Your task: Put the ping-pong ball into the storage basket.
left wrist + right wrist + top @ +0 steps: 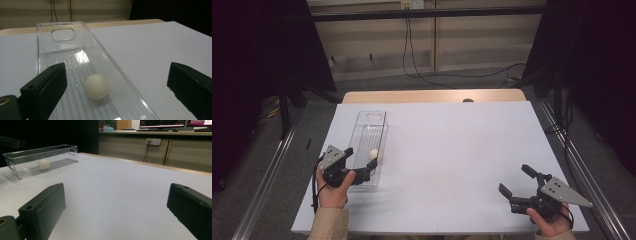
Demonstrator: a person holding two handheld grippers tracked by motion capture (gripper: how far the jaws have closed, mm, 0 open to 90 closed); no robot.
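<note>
Dim room, dark curtains either side, white table (452, 150) under a flat light. On its left part, a clear bin (373, 119), long and narrow, set lengthwise away from the person.

Risks first. Left gripper (361, 156) at the bin's near end, jaws wide apart and clamped on nothing; in the left gripper view, one jaw over the bin's floor, the other out over the table, so straddling the bin's long wall (110, 61). Any sideways pull from here likely to catch that wall and drag or tip the light bin. Hard to tell from above whether a jaw already touches the plastic, probably not. Ball (374, 154) free to roll: a knock on the bin could send it along the ribbed floor to the far end, or a hasty lift could flick it over the low wall and off across the table. Clear plastic also easy to misjudge, with glare hiding the rim.

Right gripper (514, 178) well apart at the table's near right, jaws spread, empty, low over bare surface; little danger there.

Now the ball. Small, round, matt, off-white, like a table-tennis ball, no mark to be made out. Lies inside the bin, on its floor near the near end, close to the right-hand wall, just ahead of the left gripper's jaws, with nothing touching it.
</note>
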